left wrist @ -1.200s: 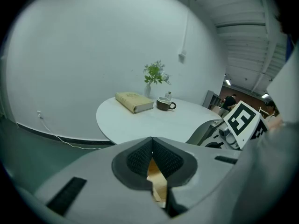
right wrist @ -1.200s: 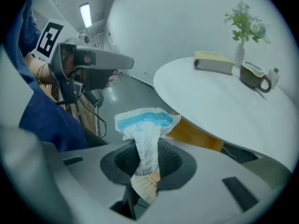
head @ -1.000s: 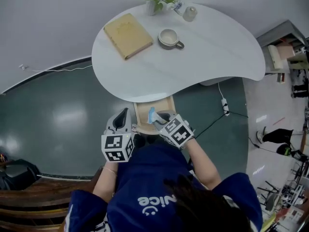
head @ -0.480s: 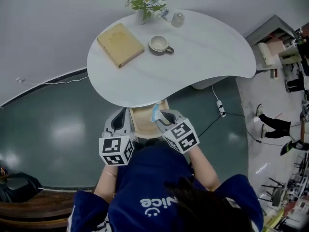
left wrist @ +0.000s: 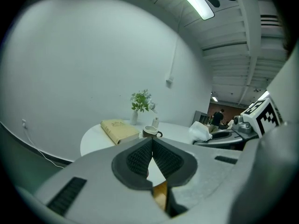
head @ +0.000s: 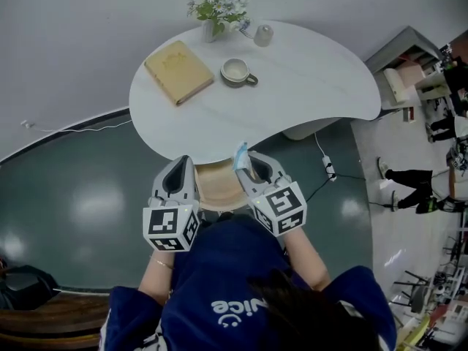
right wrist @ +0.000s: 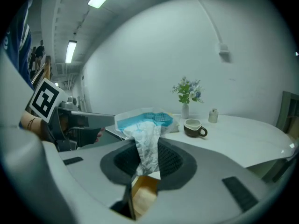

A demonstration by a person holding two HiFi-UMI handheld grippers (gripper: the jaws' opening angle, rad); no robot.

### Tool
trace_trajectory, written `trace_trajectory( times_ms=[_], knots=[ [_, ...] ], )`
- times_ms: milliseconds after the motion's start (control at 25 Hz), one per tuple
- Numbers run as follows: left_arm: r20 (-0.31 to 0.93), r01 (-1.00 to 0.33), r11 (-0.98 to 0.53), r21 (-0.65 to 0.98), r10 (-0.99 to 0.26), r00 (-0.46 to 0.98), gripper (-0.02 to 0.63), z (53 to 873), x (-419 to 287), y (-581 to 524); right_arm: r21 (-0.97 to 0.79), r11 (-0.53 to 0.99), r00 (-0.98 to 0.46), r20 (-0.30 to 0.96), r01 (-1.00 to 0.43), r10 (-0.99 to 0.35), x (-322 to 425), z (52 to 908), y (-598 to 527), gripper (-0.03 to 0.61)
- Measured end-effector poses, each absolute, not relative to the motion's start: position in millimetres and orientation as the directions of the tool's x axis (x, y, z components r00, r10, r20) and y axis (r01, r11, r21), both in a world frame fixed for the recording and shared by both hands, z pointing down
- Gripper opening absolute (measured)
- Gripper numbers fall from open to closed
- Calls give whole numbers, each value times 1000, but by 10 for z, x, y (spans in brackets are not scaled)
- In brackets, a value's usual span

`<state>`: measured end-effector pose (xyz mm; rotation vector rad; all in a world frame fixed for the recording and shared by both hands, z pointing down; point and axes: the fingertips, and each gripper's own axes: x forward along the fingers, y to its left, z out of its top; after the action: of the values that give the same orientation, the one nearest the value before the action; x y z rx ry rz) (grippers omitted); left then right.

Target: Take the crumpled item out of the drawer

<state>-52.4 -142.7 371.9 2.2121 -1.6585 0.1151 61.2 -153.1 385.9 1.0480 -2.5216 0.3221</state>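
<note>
Head view: we see the left gripper [head: 178, 175] and the right gripper [head: 250, 164] side by side over the open wooden drawer [head: 219, 189], at the near edge of the white surface [head: 307, 79]. The crumpled item [head: 240, 154], blue and white, sticks up from the right gripper's tips, above the drawer and not in it. Farther back on the surface are a book [head: 179, 70], a cup [head: 237, 72], a vase of flowers [head: 216, 9] and a small jar [head: 263, 35].

Left gripper view: the left gripper [left wrist: 152, 146] has its fingers [left wrist: 135, 160] closed tip to tip with nothing between them. A strip of drawer [left wrist: 160, 195] wood shows below. The crumpled item [left wrist: 200, 130] is off to the right, in the other gripper.

Right gripper view: the right gripper [right wrist: 148, 148] has its fingers [right wrist: 173, 160] pressed on the crumpled item [right wrist: 145, 129], a wrinkled blue-and-white wrapper that fans out above them. Drawer [right wrist: 142, 195] wood shows beneath. The cup [right wrist: 194, 127] and vase of flowers [right wrist: 187, 97] stand beyond on the surface [right wrist: 243, 139].
</note>
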Motion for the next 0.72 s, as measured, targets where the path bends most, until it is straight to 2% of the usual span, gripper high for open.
trace_trajectory(
  times_ms=[200, 720],
  knots=[
    [234, -947, -237, 215, -929, 286, 5, 3477, -558, -1430, 44, 672, -623, 335, -739, -707, 588, 3526, -1569, 91],
    [150, -962, -246, 121, -953, 262, 5, 3111, -606, -1415, 10, 633, -625, 151, -774, -766, 547, 3017, -1620, 87]
  ],
)
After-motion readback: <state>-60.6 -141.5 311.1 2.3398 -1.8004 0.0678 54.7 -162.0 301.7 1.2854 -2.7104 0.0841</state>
